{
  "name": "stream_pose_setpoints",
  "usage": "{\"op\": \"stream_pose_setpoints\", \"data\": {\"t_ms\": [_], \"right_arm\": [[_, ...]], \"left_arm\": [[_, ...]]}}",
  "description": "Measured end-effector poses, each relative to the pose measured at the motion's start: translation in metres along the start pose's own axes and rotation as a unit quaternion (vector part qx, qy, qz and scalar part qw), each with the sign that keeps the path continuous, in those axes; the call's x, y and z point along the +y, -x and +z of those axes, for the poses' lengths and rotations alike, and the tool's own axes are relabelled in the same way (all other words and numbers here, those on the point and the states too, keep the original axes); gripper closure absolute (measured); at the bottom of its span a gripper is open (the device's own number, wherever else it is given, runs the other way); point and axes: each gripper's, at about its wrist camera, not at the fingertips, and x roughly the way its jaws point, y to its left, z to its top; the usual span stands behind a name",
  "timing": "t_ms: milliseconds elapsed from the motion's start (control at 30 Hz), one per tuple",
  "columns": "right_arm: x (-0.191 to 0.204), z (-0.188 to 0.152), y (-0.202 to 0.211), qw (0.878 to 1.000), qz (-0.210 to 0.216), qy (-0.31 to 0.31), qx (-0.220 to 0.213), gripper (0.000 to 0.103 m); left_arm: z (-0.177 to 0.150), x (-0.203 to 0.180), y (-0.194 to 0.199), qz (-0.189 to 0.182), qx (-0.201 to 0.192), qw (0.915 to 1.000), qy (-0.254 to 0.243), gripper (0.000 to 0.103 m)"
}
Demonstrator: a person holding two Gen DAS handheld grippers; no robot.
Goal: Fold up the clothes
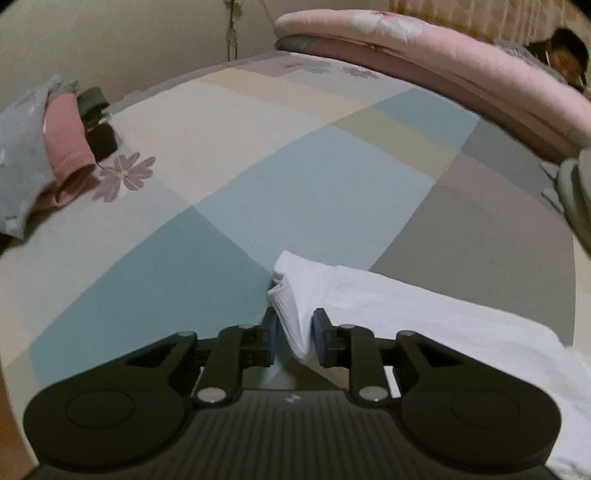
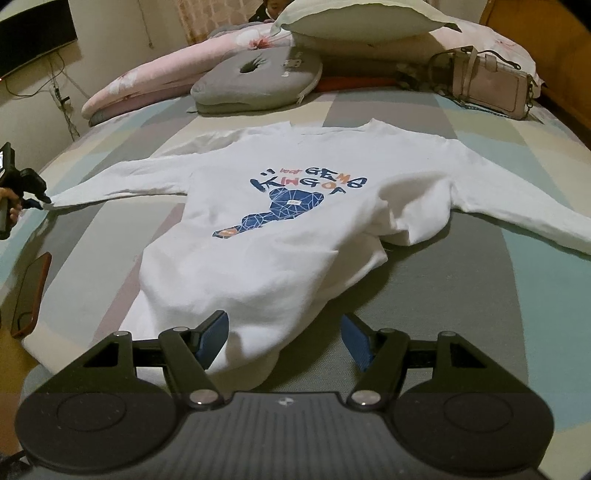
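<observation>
One bed fills both views, its patchwork sheet in blocks of teal, grey, cream and mauve running to a pale wall. One white long-sleeved sweatshirt with a blue bear print lies flat on it, chest up, both sleeves spread toward 9 and 3 o'clock. Nearest, the right gripper hangs tilted down over the hem at 6 o'clock, its blue pads spread wide with the hem between them, untouched. At 9 o'clock the left gripper pinches the ribbed white cuff of one sleeve, its pads nearly together on the fabric; a hand carries it. Beyond, at 12 o'clock, sit one grey ring-shaped cushion, one cream pillow and one long pink floral quilt roll. One pale pink handbag rests at 1 o'clock. One orange-edged phone lies at 8 o'clock.
</observation>
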Motion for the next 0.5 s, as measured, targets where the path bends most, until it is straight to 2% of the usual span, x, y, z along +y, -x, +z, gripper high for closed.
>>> {"op": "stream_pose_setpoints", "data": {"t_ms": [100,200,233,367,500], "right_arm": [[-0.002,-0.001,0.006,1.0,0.0,0.002,-0.008,0.031],[-0.006,-0.003,0.014,1.0,0.001,-0.002,-0.018,0.031],[-0.007,-0.003,0.017,1.0,0.001,-0.003,-0.021,0.031],[-0.015,-0.005,0.022,1.0,-0.002,-0.01,-0.028,0.031],[-0.025,-0.005,0.026,0.999,-0.005,-0.022,-0.036,0.031]], "left_arm": [[-0.001,-0.008,0.01,0.024,-0.006,0.999,-0.038,0.072],[0.0,-0.017,0.024,0.055,-0.019,0.996,-0.067,0.07],[0.0,-0.021,0.03,0.054,-0.022,0.9955,-0.075,0.067],[-0.007,-0.05,0.056,-0.004,-0.034,0.9928,-0.115,0.055],[-0.023,-0.101,0.08,-0.088,-0.028,0.9815,-0.168,0.051]]}}
